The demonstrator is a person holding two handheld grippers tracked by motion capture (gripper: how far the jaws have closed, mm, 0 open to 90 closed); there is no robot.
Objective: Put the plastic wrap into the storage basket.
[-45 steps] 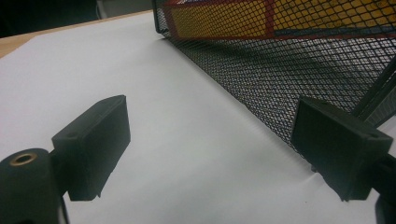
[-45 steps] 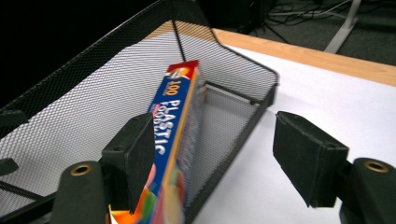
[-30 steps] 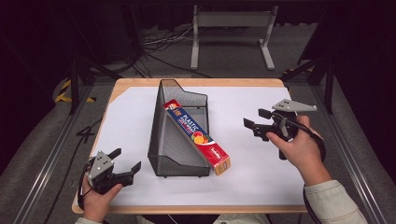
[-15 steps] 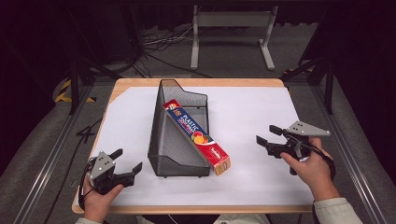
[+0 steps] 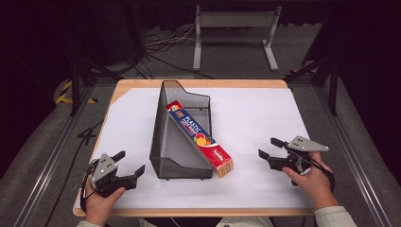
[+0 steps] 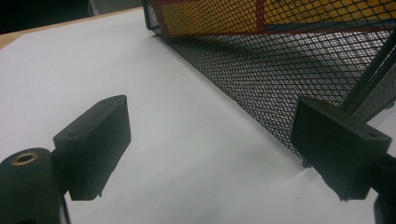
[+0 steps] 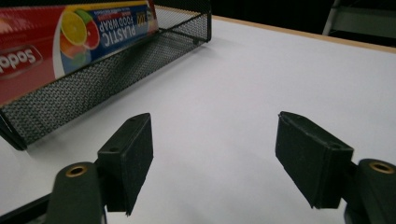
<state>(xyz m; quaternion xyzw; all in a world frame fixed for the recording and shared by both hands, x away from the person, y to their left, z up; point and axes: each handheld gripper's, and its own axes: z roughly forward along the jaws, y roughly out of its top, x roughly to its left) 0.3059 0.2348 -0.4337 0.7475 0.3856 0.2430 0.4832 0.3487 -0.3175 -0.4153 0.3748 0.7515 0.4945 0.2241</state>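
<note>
A black wire-mesh holder [image 5: 177, 142] lies in the middle of the white table cover. A long red and blue plastic-wrap box [image 5: 201, 137] rests slanted in it, its near end poking out over the holder's front right corner. My left gripper [image 5: 128, 164] sits low at the table's front left, open and empty, aimed at the holder's mesh wall [image 6: 289, 79]. My right gripper [image 5: 270, 147] is at the front right, open and empty, low over the cover and pointing left toward the box [image 7: 60, 42] and the holder's mesh side [image 7: 93, 88].
The white cover [image 5: 246, 123] spans a wooden table with its front edge [image 5: 198, 213] near the hands. Dark floor, cables and a metal stand [image 5: 234, 28] lie beyond the far edge.
My right gripper has come down and toward the table's front right, from raised beside the holder to low over the cover. The left gripper has stayed where it was.
</note>
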